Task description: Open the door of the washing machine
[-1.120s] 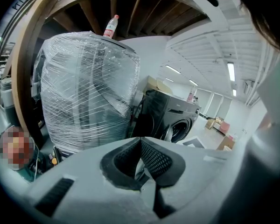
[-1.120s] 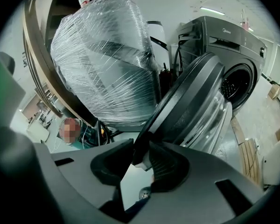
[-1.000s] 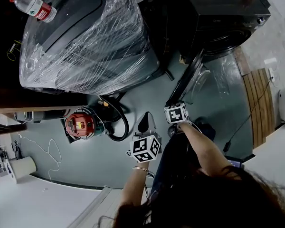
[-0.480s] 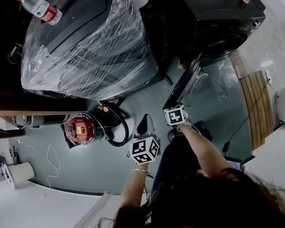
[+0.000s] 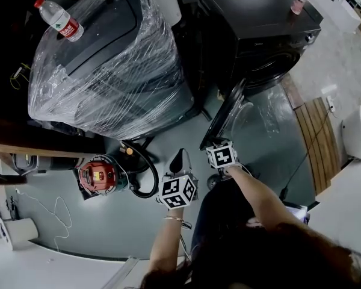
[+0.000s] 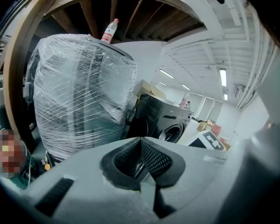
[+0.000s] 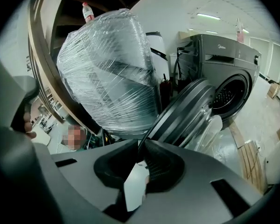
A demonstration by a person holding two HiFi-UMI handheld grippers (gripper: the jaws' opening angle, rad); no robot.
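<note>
**Inspector A:** What do we record as changed over the last second?

**Inspector B:** Chiefly the right gripper. Its fingers have just been closing and now stand at a narrow slit. We see pale floor through that slit and no pad pressing on anything. We log them as slightly apart and empty.

**Inspector A:** And the door?

**Inspector B:** The door of the washing machine is at the centre of the head view. It stands swung well out from the drum opening, at much the same angle as in the two earlier head views. Only the framing has drifted, and more of the machine's top now shows at upper right.

**Inspector A:** Is the right gripper touching it?

**Inspector B:** In the right gripper view the door's rim runs down to a spot just beyond the fingertips. We cannot confirm contact. In the head view the gripper sits just beside the door's lower edge.

**Inspector A:** The left gripper?

**Inspector B:** The left gripper hangs at lower centre of the head view, apart from the door. Its fingers are closed tip to tip on nothing.

**Inspector A:** Our finding?

**Inspector B:** We judge the opening done. The closing fingers read as a withdrawal, not a fresh grasp, and no further pull appears needed.
</note>
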